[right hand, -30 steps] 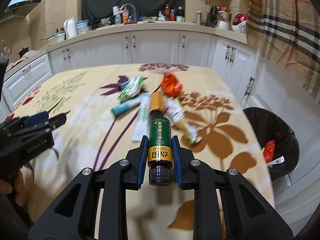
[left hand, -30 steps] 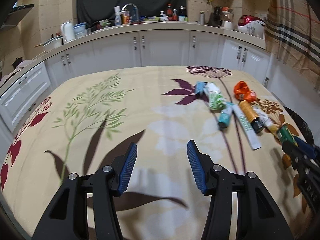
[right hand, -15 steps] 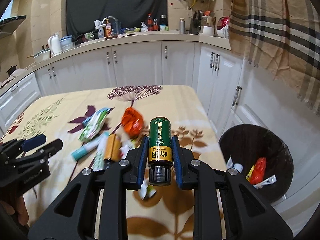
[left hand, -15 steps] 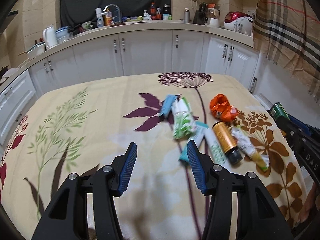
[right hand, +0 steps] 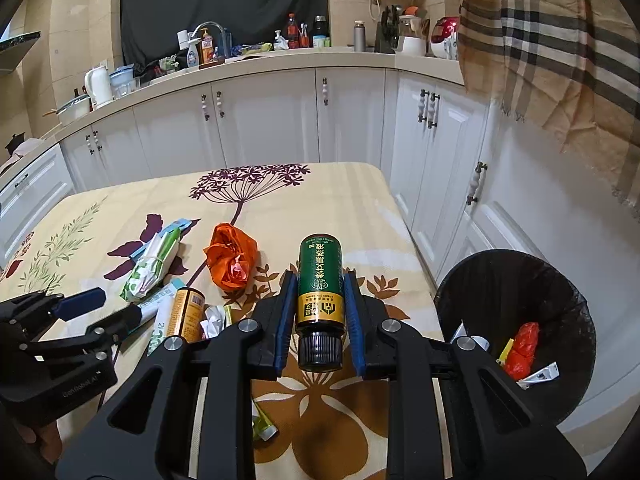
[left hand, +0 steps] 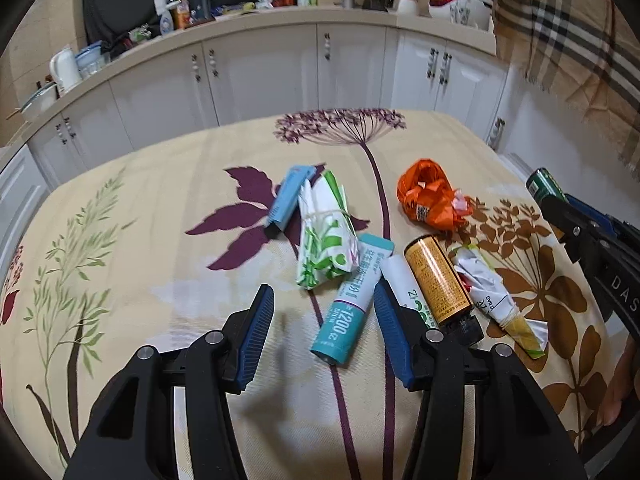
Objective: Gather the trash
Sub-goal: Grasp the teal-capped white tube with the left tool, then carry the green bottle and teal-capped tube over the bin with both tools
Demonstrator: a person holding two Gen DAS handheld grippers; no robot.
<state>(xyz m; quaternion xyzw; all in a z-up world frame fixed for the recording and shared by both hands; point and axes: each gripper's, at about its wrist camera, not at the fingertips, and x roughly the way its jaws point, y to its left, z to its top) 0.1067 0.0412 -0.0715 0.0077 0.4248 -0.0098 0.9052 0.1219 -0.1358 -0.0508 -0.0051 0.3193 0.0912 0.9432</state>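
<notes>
My right gripper is shut on a green bottle with a black cap, held above the right part of the flowered tablecloth. My left gripper stands open just over the trash pile, with a teal tube lying between its fingers, untouched. Beside the tube lie a white tube, an amber bottle, a crumpled tube, an orange bag, a green-and-white packet and a blue box. In the left wrist view the right gripper shows at the right edge.
A black bin with some trash in it stands on the floor just off the table's right edge. White cabinets and a cluttered counter run behind the table. A plaid cloth hangs at the upper right.
Both grippers have moved right across the table. The left one now sits over the trash pile. The right one has carried the green bottle toward the table's right edge, bringing the bin into view.
</notes>
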